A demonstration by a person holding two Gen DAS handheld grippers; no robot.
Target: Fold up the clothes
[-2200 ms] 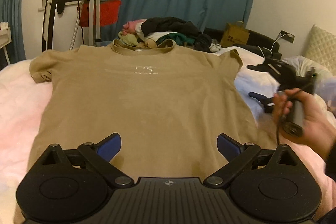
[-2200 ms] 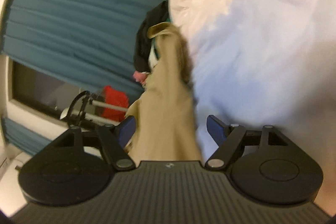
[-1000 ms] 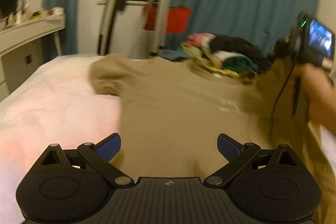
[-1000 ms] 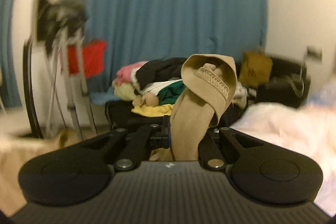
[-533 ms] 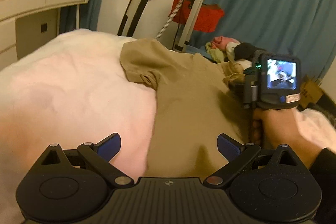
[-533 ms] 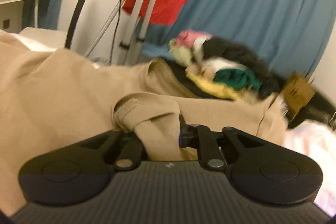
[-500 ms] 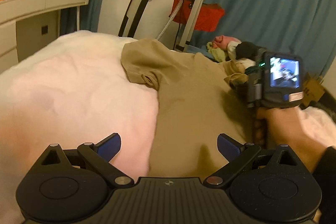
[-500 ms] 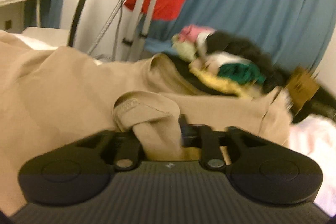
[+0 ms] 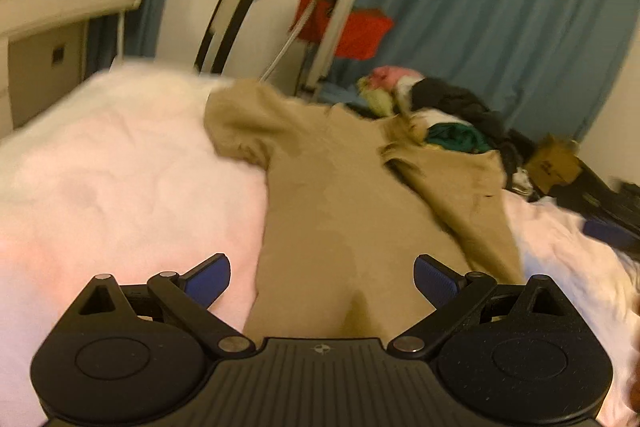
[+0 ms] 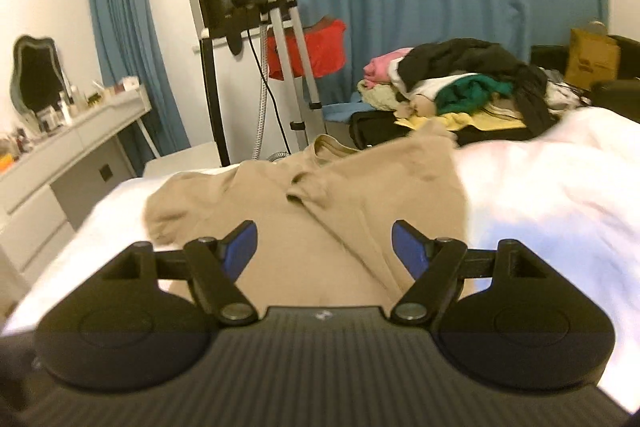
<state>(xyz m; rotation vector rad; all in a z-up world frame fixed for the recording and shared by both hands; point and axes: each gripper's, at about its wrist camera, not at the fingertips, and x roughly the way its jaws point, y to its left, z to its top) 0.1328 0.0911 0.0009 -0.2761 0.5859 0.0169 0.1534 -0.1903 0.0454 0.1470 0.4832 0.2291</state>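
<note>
A tan T-shirt (image 9: 344, 211) (image 10: 336, 211) lies on the white bed (image 9: 120, 187), its right side and sleeve folded over onto the body; the left sleeve (image 9: 236, 131) still sticks out. My left gripper (image 9: 322, 277) hovers open over the shirt's lower part, nothing between its blue pads. My right gripper (image 10: 324, 247) is above the shirt with its jaws opening and nothing between them. In the left wrist view, part of the right gripper (image 9: 608, 227) shows blurred at the right edge.
A pile of mixed clothes (image 10: 460, 87) sits on a black case beyond the bed's far edge. A garment steamer stand (image 10: 280, 39) with a red cloth is behind it. A white dresser (image 10: 60, 155) stands left, a brown bag (image 10: 592, 59) right, blue curtains behind.
The right gripper let go of the tan sleeve it carried across, opened and pulled back to the right. The folded side now lies on the shirt. The left view shifted slightly.
</note>
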